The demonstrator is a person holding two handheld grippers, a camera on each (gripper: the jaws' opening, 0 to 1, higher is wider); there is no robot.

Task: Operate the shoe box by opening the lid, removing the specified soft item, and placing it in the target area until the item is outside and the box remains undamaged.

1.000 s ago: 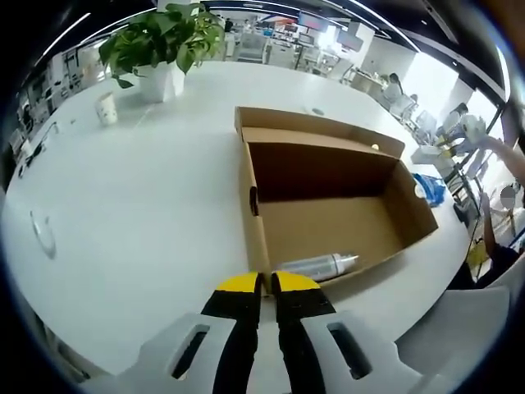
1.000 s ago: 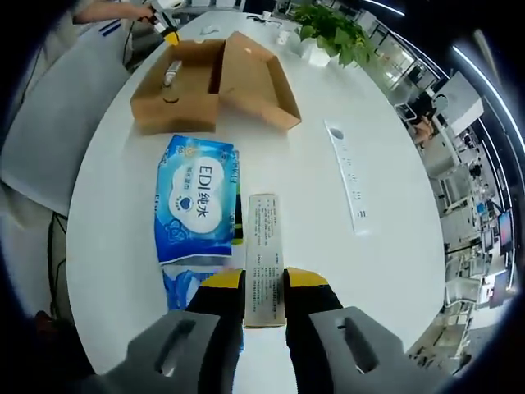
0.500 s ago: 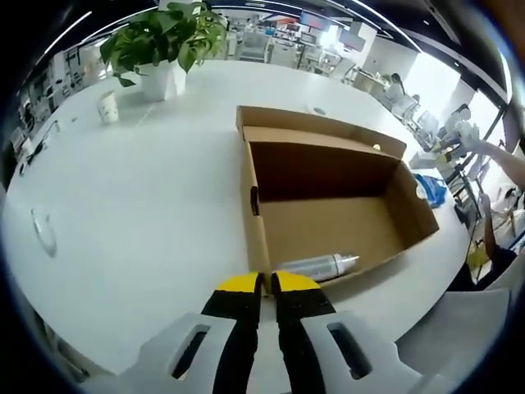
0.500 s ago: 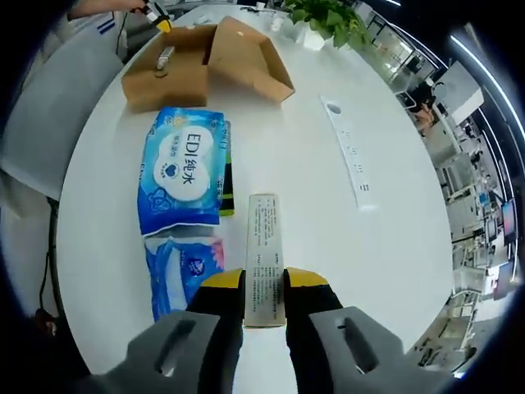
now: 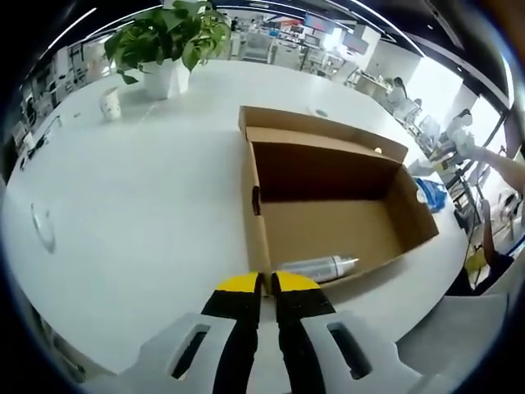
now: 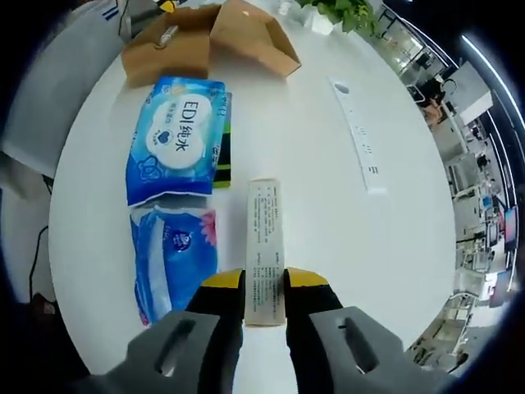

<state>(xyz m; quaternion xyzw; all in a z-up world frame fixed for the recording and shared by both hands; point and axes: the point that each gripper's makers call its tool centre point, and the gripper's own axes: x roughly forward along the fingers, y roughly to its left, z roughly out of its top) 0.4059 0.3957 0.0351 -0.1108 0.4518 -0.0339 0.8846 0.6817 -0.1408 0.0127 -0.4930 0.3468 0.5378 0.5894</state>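
The open brown shoe box (image 5: 328, 231) lies on the white table, its lid folded back on the far side. A silver bottle (image 5: 316, 266) rests inside against the near wall. My left gripper (image 5: 264, 283) is shut on the box's near corner wall. In the right gripper view the same box (image 6: 164, 53) sits far off at the top. My right gripper (image 6: 265, 281) is shut on a slim beige printed carton (image 6: 265, 238), held over the table. Left of the carton lie a blue wipes pack (image 6: 176, 135) and a second blue pack with pink (image 6: 174, 254).
A potted plant (image 5: 168, 41) and a paper cup (image 5: 109, 104) stand at the table's far left. A white power strip (image 6: 359, 144) lies right of the carton. A dark green item (image 6: 222, 144) peeks from under the wipes pack. A grey chair (image 5: 459, 328) stands by the table edge.
The right gripper has drawn back from the box with the carton; the two blue packs now show more fully. The left gripper has stayed at the box corner.
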